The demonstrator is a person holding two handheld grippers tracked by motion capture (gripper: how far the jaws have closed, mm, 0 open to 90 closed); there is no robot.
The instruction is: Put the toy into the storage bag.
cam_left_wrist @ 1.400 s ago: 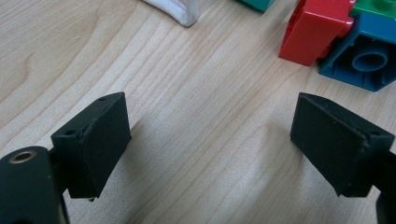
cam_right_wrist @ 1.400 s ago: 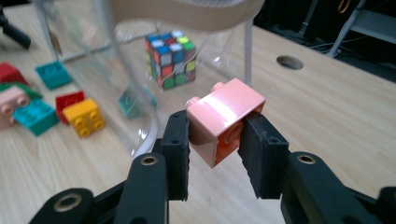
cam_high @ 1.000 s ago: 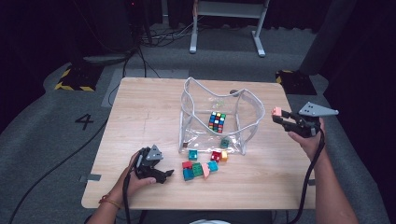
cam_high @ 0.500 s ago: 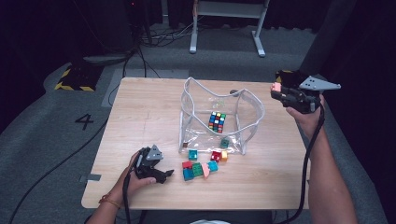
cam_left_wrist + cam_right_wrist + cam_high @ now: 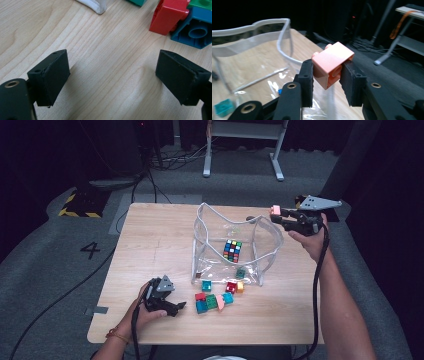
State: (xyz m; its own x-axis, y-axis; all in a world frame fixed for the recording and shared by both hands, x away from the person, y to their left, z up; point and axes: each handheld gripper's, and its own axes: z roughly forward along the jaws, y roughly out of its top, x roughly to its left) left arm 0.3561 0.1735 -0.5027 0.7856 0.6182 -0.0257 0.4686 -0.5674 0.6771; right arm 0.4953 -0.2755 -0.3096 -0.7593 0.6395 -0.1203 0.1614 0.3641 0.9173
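Right gripper (image 5: 278,213), jaws clamped on the salmon-pink plastic building brick (image 5: 332,64), has risen from the table's right edge to the clear plastic bag's (image 5: 260,251) far-right rim, ready for release inside.

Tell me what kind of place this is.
Probably a lab or studio set up for recording: a lone wooden table on grey carpet with a taped floor number, hazard-striped tape, loose cables and dark surroundings.
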